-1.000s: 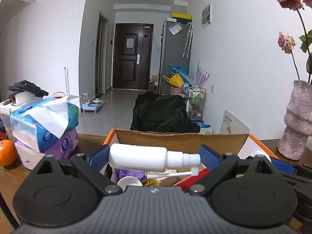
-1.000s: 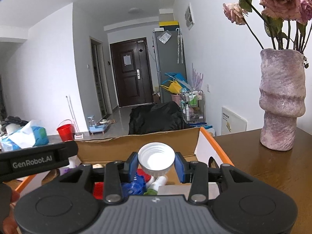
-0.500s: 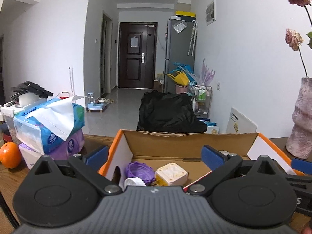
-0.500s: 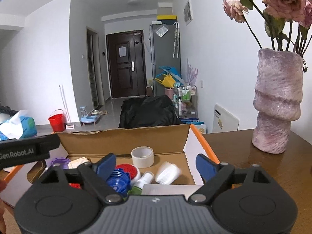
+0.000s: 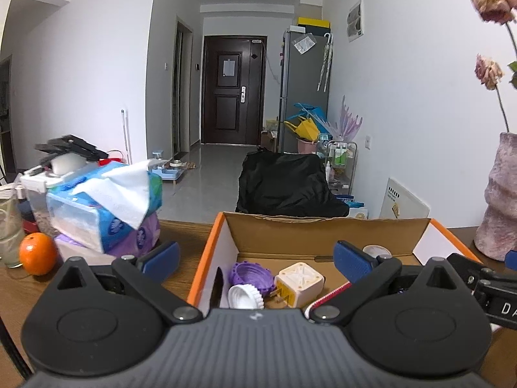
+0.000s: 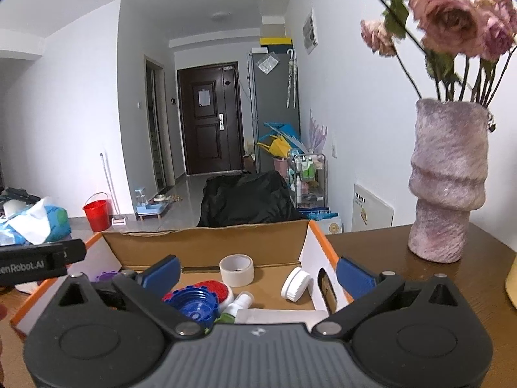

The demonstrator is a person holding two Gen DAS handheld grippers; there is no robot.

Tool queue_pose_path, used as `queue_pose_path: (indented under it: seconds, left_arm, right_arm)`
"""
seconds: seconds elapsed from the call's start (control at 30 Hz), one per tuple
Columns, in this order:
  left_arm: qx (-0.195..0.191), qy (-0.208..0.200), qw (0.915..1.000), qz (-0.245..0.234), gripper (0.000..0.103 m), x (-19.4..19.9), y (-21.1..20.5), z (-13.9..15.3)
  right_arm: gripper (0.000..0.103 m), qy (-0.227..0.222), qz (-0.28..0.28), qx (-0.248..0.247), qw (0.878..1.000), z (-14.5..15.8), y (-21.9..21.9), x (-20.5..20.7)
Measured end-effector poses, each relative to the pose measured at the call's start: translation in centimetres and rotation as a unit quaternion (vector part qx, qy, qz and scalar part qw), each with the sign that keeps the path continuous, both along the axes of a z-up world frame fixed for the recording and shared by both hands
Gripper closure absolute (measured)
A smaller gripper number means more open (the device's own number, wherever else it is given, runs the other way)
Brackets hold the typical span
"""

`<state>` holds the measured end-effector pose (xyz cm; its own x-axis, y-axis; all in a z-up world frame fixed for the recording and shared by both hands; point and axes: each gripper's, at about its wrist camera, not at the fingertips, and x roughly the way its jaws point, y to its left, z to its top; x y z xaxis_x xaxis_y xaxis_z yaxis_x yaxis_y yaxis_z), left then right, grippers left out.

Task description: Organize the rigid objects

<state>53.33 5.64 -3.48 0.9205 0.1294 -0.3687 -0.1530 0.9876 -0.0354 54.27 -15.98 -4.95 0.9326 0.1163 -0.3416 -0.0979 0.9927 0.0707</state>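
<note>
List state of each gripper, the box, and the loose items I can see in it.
left gripper: open, nothing between its pads.
right gripper: jaws just opened, nothing between them.
cardboard box: open-topped, flaps up.
white cap: tilted on edge against the box wall.
tape roll: lying flat.
purple lid: open side up.
plug adapter: on its side.

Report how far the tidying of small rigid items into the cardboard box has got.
Done: the cardboard box already holds a roll of beige tape, a white round cap, a blue ridged lid, a purple ridged lid and a cream plug adapter. In hand: nothing; the left gripper and right gripper are both open and empty, the right's jaws having just opened. Left: no loose rigid item is visible on the table.
</note>
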Motion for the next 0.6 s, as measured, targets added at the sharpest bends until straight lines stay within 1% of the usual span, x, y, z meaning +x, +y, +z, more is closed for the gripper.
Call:
queue_pose_path:
  seconds: [0.2, 0.27, 0.4, 0.6]
  left_arm:
    - [-0.001, -0.015, 0.9999, 0.002, 0.000, -4.9, -0.3, 1.9]
    - [-0.001, -0.024, 0.9997, 0.004, 0.000, -7.1, -0.5, 2.5]
    - [0.000, -0.033, 0.9994, -0.011, 0.000, -11.5, -0.9, 3.6]
    - [0.000, -0.027, 0.9994, -0.019, 0.000, -18.1, -1.7, 4.4]
  right_arm:
    - [0.000, -0.011, 0.009, 0.000, 1.000, 1.9, -0.7, -4.5]
    - [0.000, -0.012, 0.015, 0.004, 1.000, 2.6, -1.1, -6.6]
    - [0.000, -0.014, 0.030, 0.002, 0.999, 3.8, -1.5, -10.8]
    - [0.000, -0.019, 0.050, -0.011, 0.999, 5.1, -1.7, -18.3]
